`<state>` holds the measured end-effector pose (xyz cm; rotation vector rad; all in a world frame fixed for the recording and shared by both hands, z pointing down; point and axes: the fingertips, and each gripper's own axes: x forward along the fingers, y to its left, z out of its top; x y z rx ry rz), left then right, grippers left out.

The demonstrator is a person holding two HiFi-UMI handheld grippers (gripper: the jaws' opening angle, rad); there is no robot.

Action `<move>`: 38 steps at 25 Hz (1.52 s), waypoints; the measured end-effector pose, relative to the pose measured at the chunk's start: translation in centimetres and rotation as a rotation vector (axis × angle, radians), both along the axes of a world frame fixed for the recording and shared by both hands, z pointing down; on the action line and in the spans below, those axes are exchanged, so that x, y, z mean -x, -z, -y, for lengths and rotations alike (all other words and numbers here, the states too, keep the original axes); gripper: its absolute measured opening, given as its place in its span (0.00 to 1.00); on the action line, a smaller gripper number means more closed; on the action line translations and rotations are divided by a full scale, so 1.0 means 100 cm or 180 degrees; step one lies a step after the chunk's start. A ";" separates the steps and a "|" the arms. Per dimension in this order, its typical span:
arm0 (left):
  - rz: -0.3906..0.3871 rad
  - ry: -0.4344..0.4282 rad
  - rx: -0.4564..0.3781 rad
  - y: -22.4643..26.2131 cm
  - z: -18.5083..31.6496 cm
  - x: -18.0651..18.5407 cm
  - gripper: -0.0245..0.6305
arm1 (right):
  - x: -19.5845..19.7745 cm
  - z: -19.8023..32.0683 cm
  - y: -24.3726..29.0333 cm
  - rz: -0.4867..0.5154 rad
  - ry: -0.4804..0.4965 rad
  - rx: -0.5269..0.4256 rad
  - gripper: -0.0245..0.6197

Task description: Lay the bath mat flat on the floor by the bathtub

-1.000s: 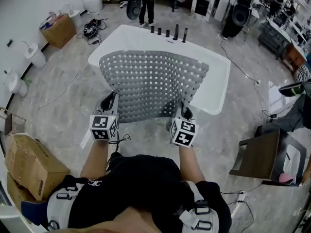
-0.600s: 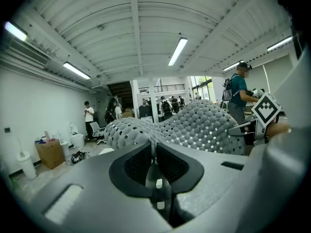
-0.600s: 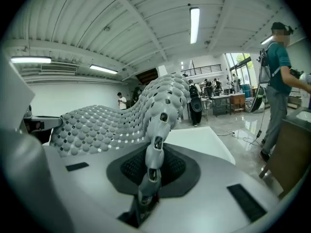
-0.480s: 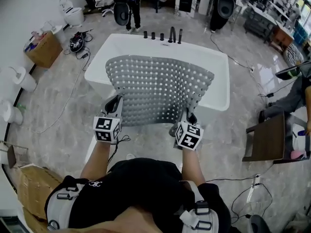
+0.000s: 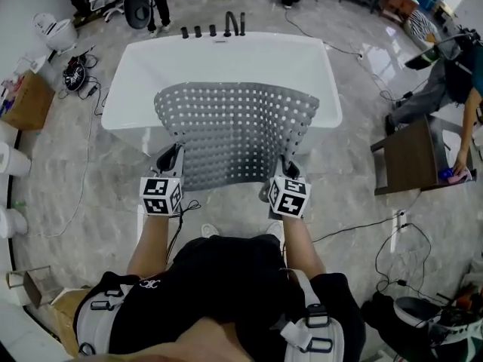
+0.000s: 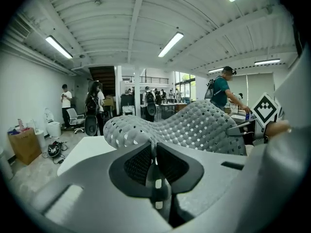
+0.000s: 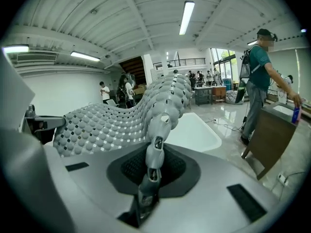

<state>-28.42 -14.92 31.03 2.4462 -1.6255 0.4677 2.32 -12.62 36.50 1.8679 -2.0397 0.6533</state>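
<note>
Between the two claws, at 12 o'clock from the person, the grey perforated bath mat [image 5: 234,130] hangs spread in the air, clear of the marbled floor [image 5: 83,194]. Its far edge arches over the near rim of the white bathtub [image 5: 219,55].

The left claw [image 5: 174,154] is closed on the mat's near left corner, with the rubber pinched between its pads. The right claw [image 5: 286,166] is clamped the same way on the near right corner, and the mat's edge stands up from between its jaws.

Against a second ago, the grip and the spread of the mat are unchanged. The tub was then skewed, with one corner toward the person; it now lies square across the top of the head view. The wooden tabletop [image 5: 411,157] has gone from 4 o'clock to 3 o'clock, and a person [image 5: 453,66] leans over its far end.

Most of the tub's basin is hidden behind the mat. At 10 o'clock an open cardboard box [image 5: 26,100] holds a few small coloured items, too small to name.
</note>
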 end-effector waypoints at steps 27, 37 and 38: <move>0.0226 0.0026 0.2100 -0.438 -0.031 -0.022 0.10 | -0.049 -0.036 -0.412 0.0116 0.0246 0.2018 0.10; 0.0534 -0.0188 0.2460 -0.661 -0.008 -0.042 0.10 | -0.068 -0.030 -0.656 0.0266 -0.0077 0.2600 0.10; 0.0565 -0.0193 0.2486 -0.679 -0.004 -0.041 0.10 | -0.070 -0.030 -0.675 0.0310 -0.0127 0.2642 0.10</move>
